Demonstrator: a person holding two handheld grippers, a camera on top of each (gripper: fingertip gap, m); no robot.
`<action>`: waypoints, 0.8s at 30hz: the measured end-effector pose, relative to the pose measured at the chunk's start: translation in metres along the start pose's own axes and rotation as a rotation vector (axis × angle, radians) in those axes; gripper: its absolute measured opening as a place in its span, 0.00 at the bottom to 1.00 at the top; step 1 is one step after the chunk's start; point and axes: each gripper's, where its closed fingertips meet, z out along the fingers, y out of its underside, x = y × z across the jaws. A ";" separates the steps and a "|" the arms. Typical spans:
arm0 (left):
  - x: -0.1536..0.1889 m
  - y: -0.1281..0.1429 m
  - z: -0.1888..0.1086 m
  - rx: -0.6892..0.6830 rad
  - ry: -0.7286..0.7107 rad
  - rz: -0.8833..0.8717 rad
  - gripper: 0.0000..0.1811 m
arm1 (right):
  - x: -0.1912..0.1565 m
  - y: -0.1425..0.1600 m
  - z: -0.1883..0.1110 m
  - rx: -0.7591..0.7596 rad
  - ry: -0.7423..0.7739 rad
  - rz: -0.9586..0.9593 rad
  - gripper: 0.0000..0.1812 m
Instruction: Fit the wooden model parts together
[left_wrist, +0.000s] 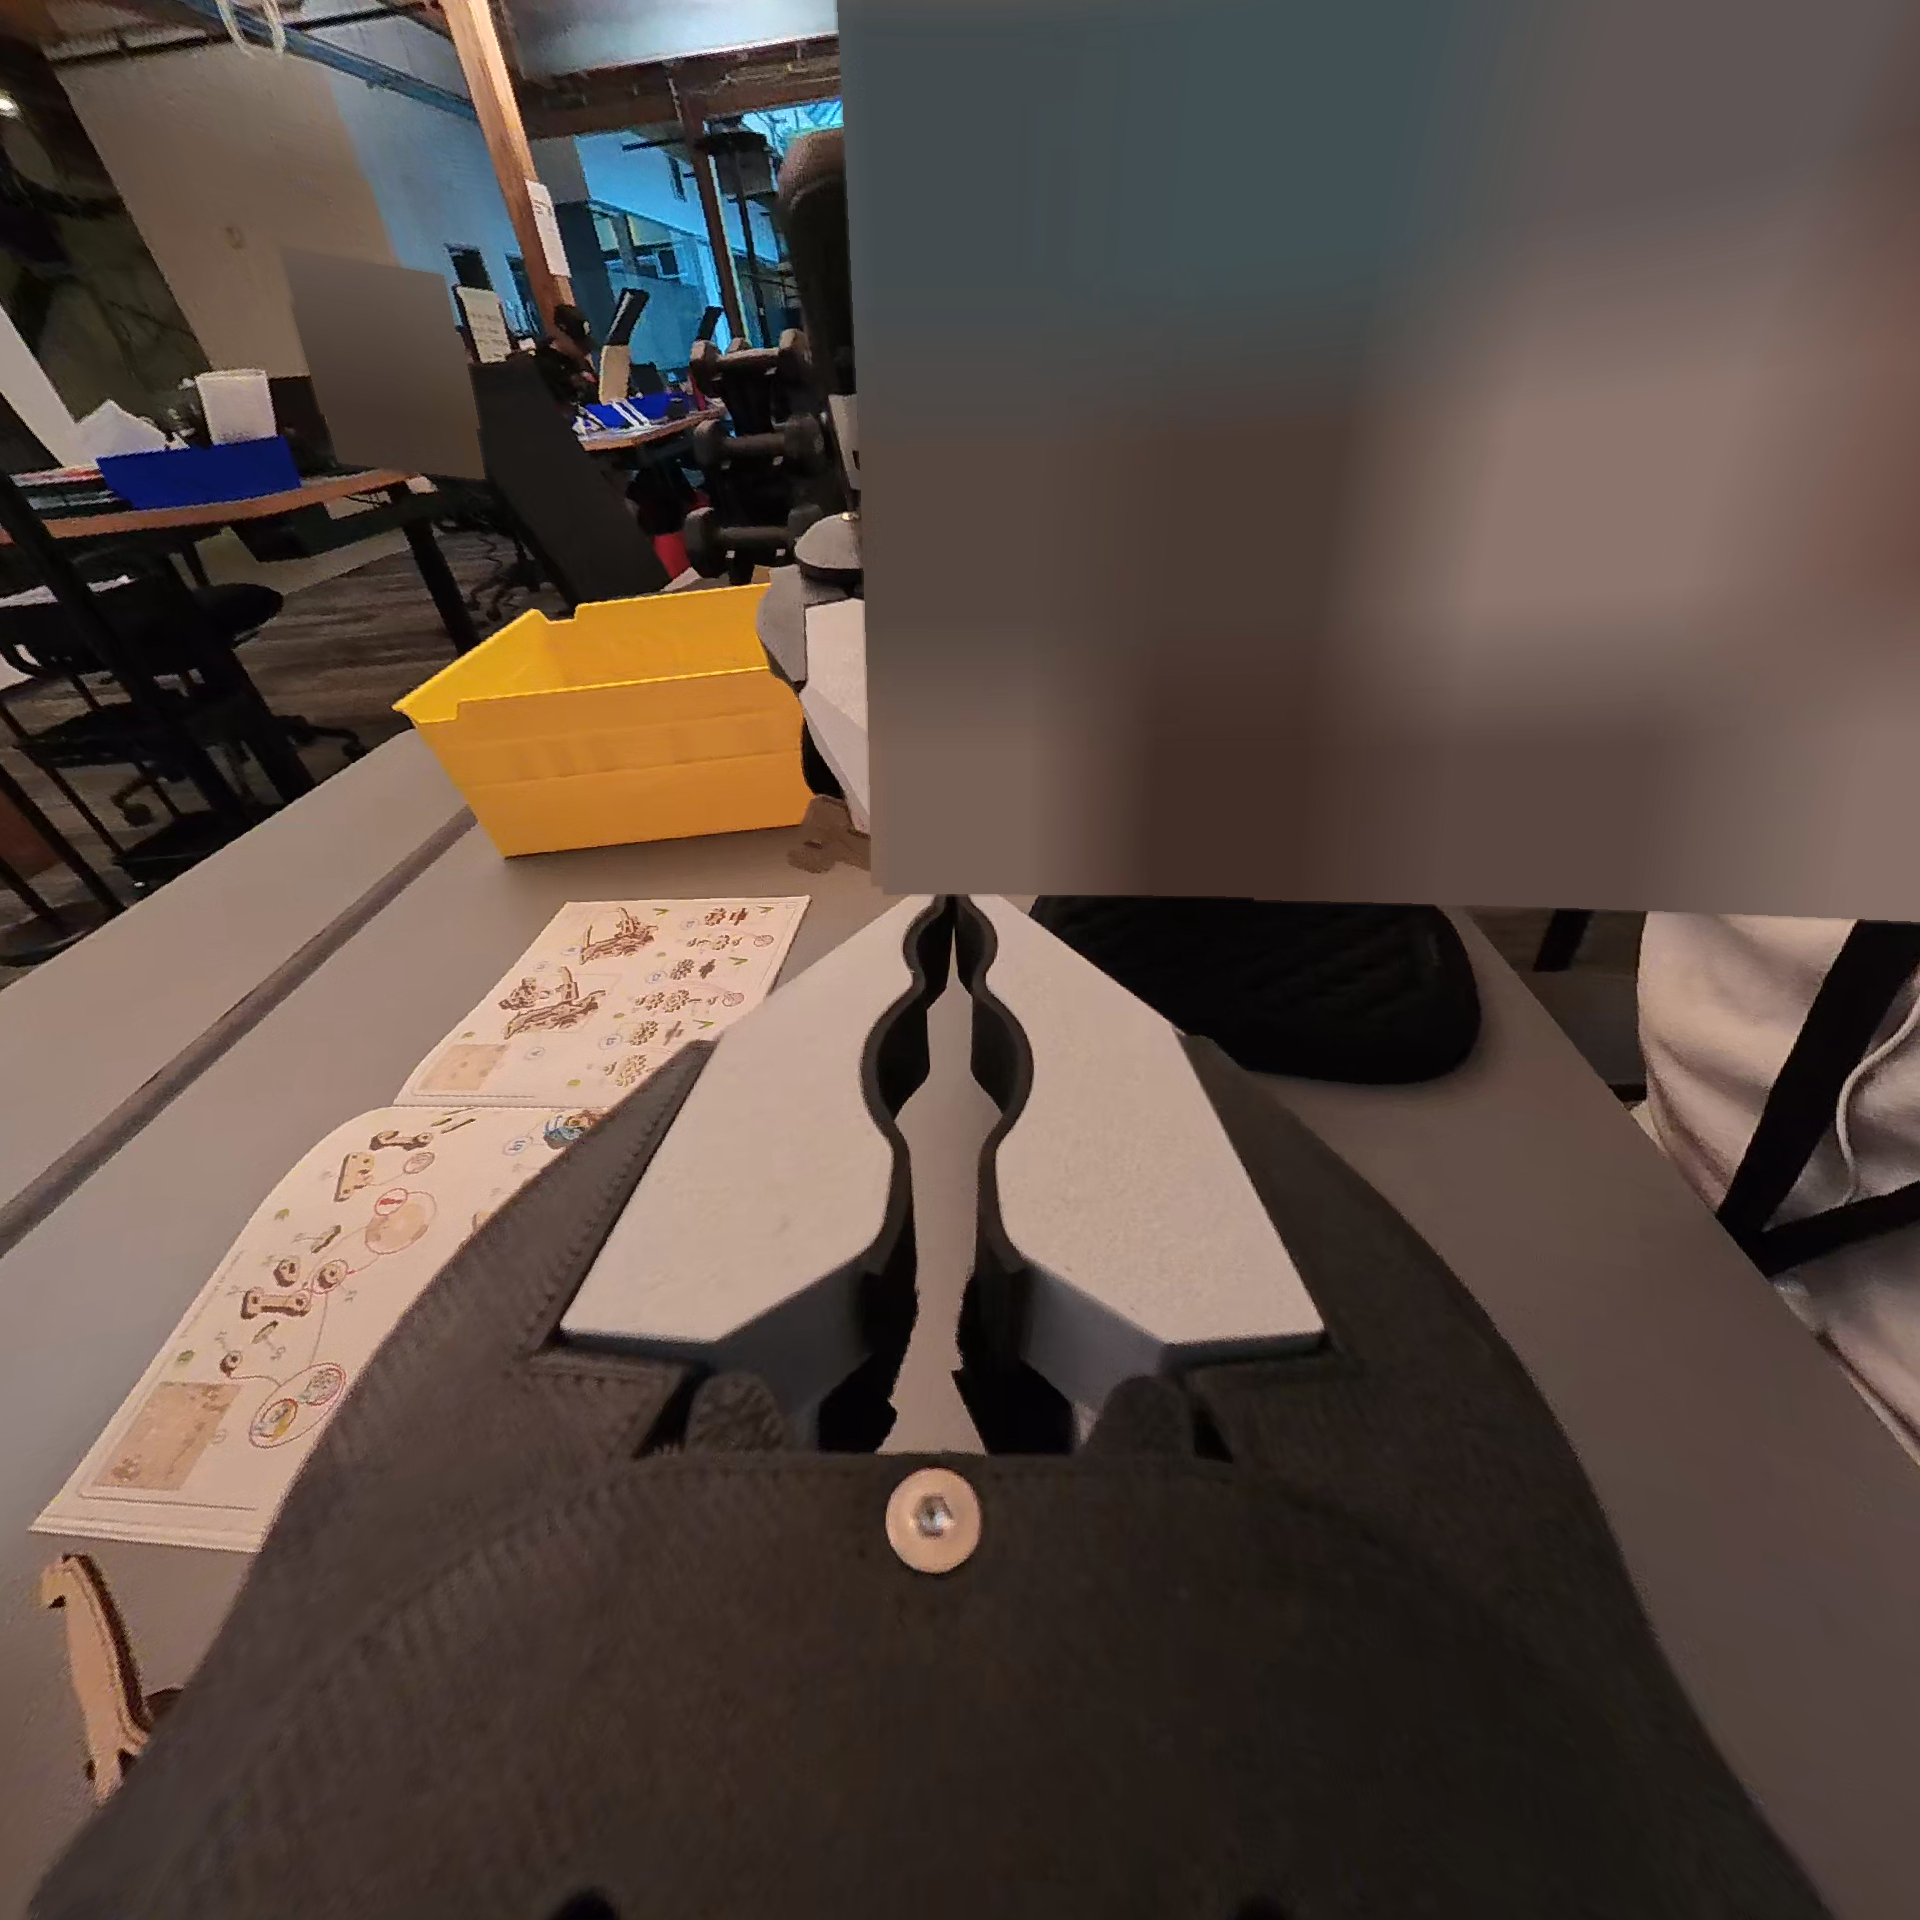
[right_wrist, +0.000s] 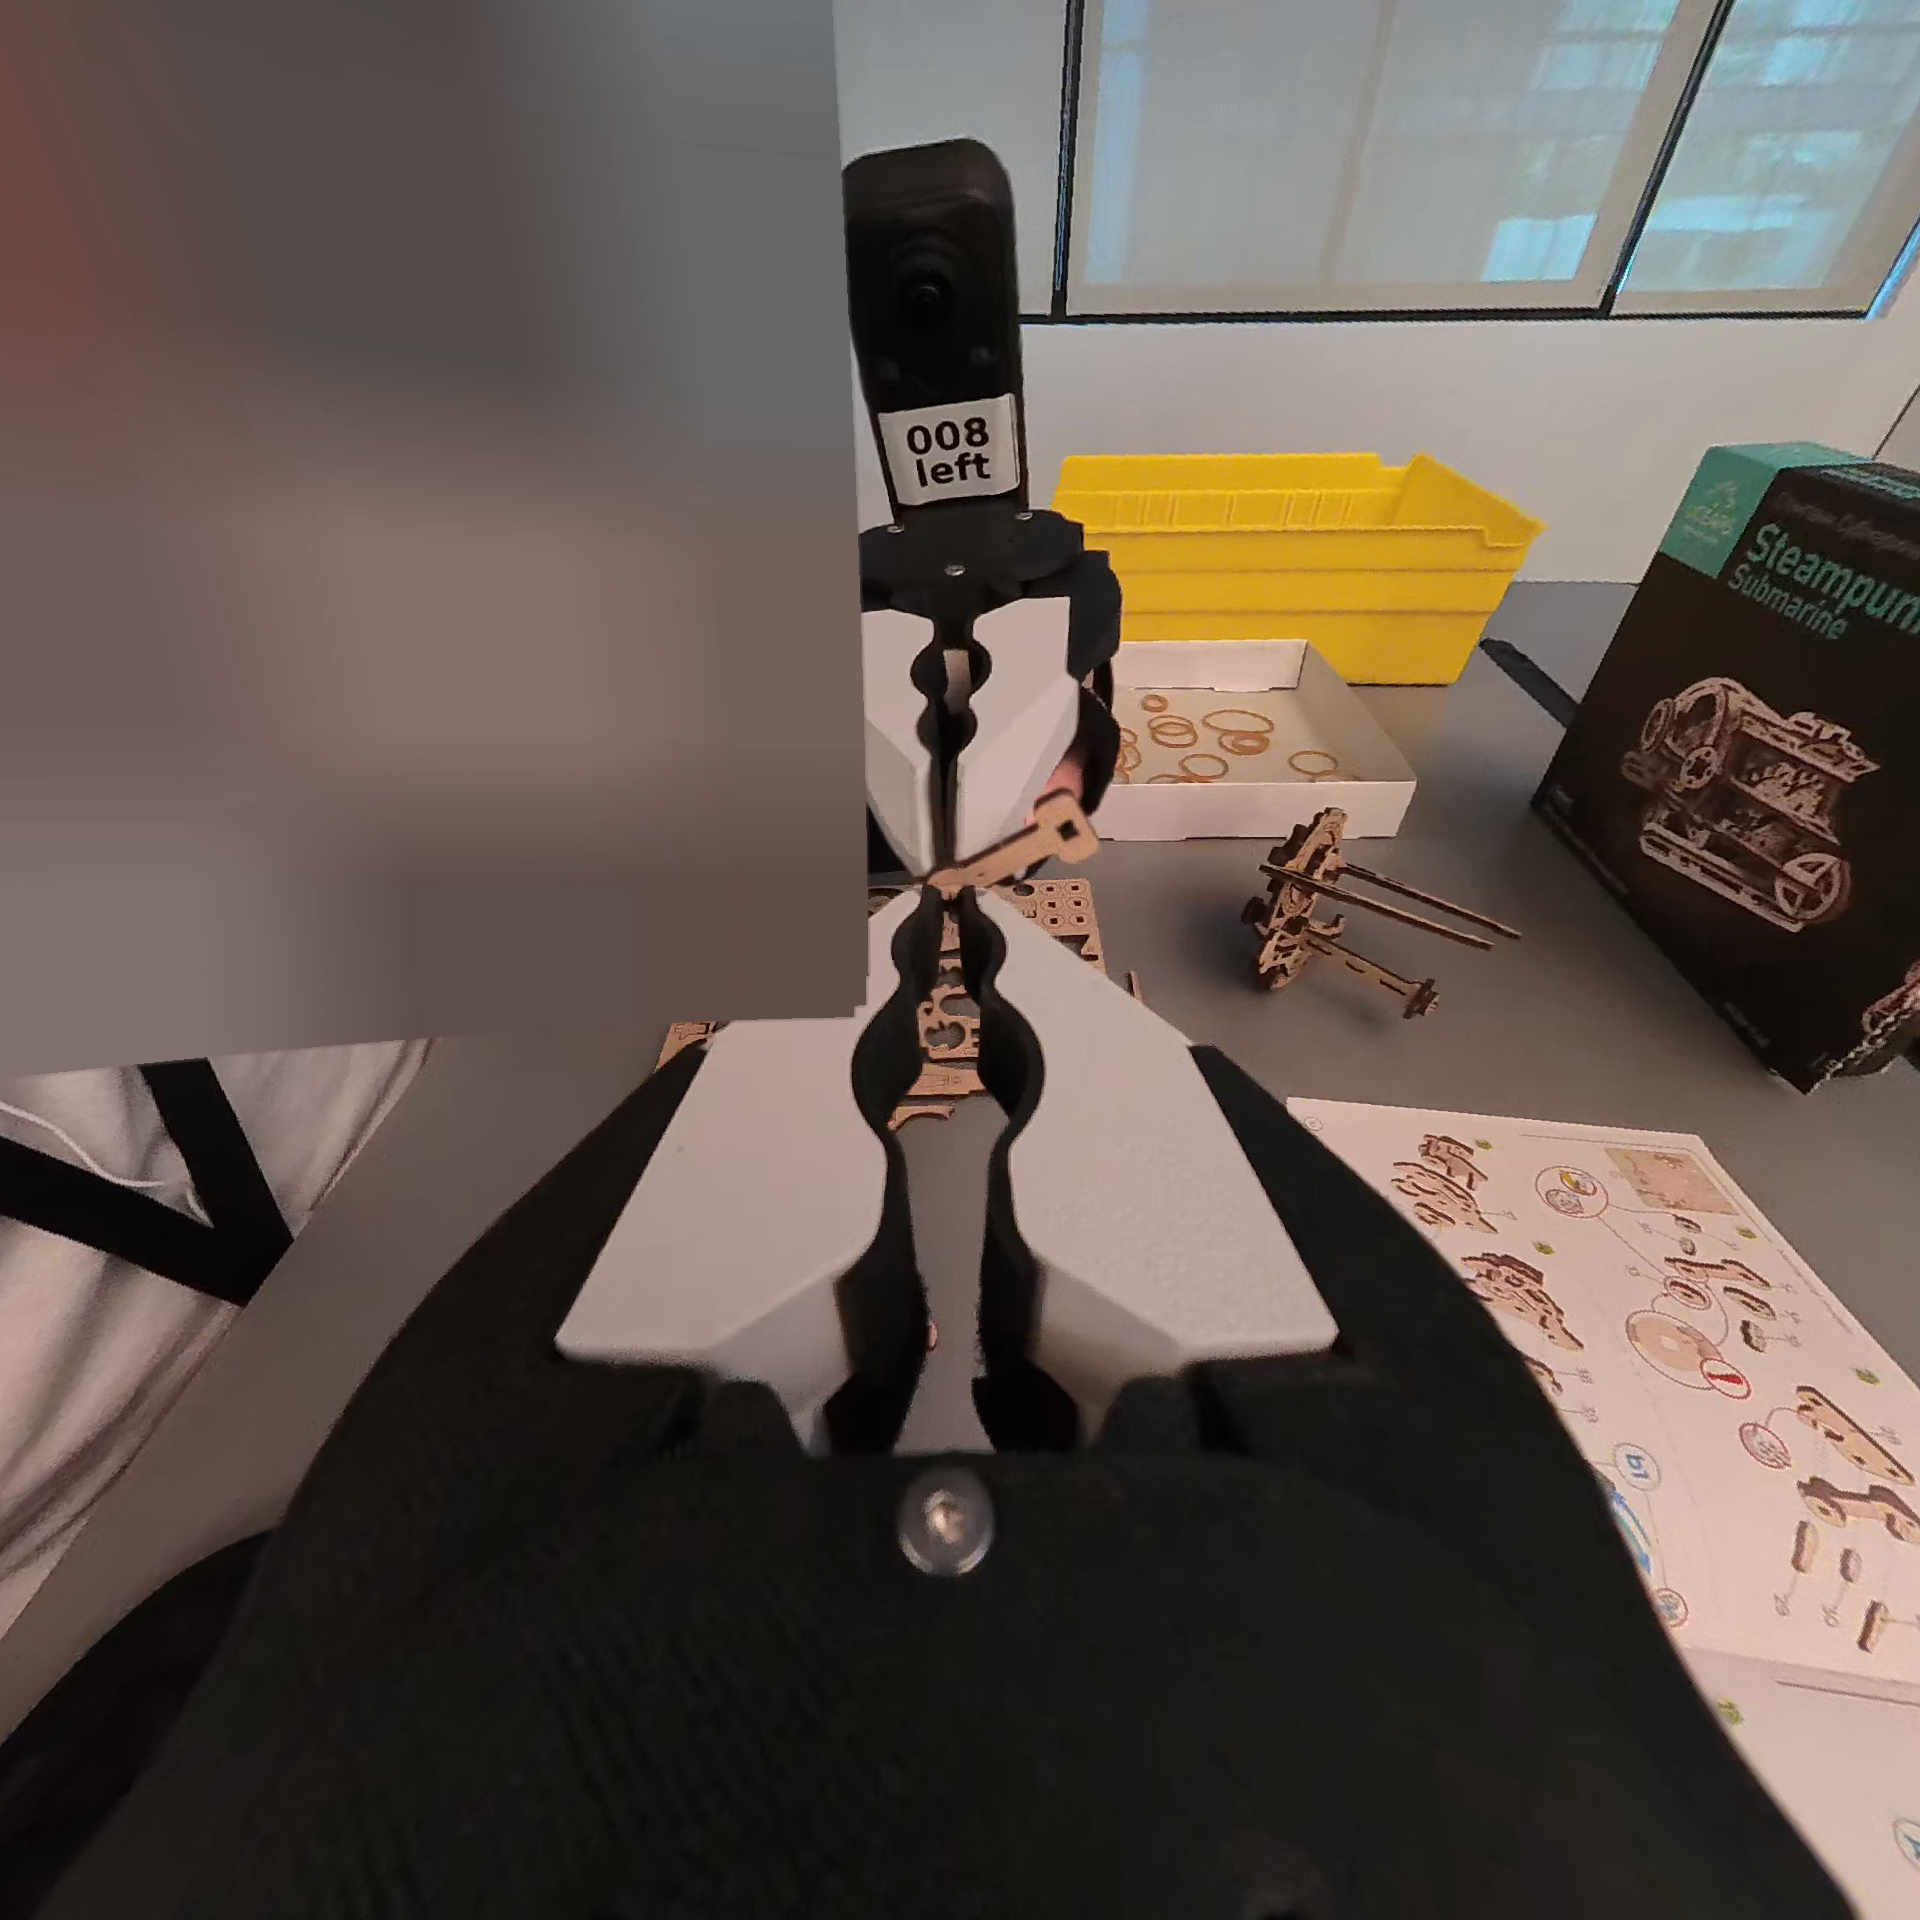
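Left gripper: black body, pale grey jaws closed at the tips, low centre of view; whether anything sits between the tips cannot be told. Grey surface beneath. Instruction sheets, two pages of printed diagrams, lying flat to the left of the gripper. Yellow bin, farther off, left of centre. Wooden part, thin cut-out, at the near left edge. Black mesh chair seat, far right of the jaws. Person's white sleeve, right edge.
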 end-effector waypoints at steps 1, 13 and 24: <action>0.000 0.001 0.000 -0.003 0.000 -0.005 0.00 | 0.000 0.001 0.000 -0.008 0.004 -0.008 0.00; -0.008 0.005 0.001 -0.005 -0.011 -0.083 0.05 | 0.004 0.008 0.000 -0.059 0.071 -0.168 0.01; -0.003 0.017 0.007 -0.030 0.149 -0.408 0.05 | 0.002 0.020 0.008 -0.131 0.121 -0.428 0.01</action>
